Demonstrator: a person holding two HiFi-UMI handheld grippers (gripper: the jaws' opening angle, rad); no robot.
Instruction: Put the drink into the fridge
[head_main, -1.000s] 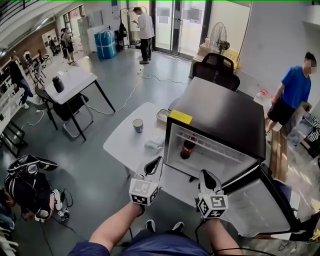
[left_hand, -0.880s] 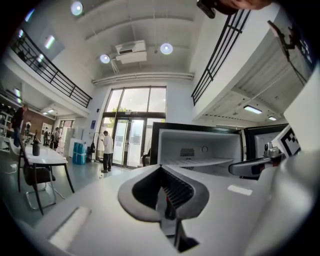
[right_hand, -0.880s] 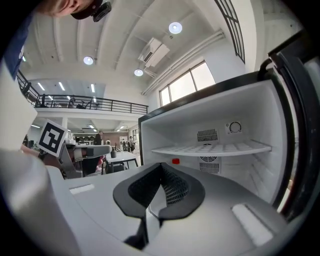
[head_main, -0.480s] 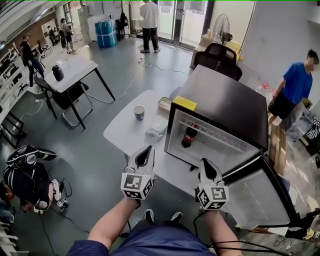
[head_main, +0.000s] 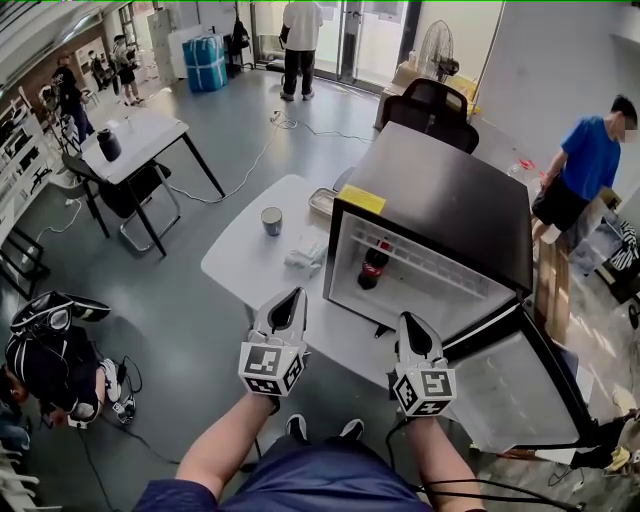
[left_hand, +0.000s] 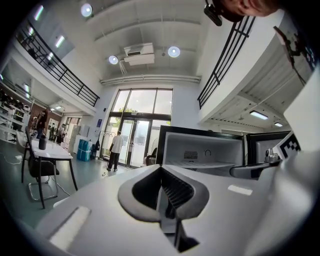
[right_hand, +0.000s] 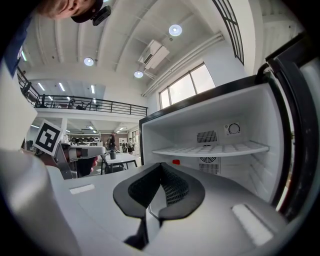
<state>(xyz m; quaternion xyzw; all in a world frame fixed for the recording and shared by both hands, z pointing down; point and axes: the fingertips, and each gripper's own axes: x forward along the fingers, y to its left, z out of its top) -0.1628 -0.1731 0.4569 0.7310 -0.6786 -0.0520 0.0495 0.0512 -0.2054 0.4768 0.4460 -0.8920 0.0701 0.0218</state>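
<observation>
Now the left gripper (head_main: 288, 305) and right gripper (head_main: 413, 333) both have jaws pressed together on nothing. Beyond them, between the 2, the drink (head_main: 374, 266) stands inside the open fridge (head_main: 450, 210).

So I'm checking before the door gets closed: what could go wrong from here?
The fridge door hangs wide open beside the right gripper, so a careless swing could knock it. The dark bottle seems to stand near the front of the fridge; a hard slam might topple it.
</observation>
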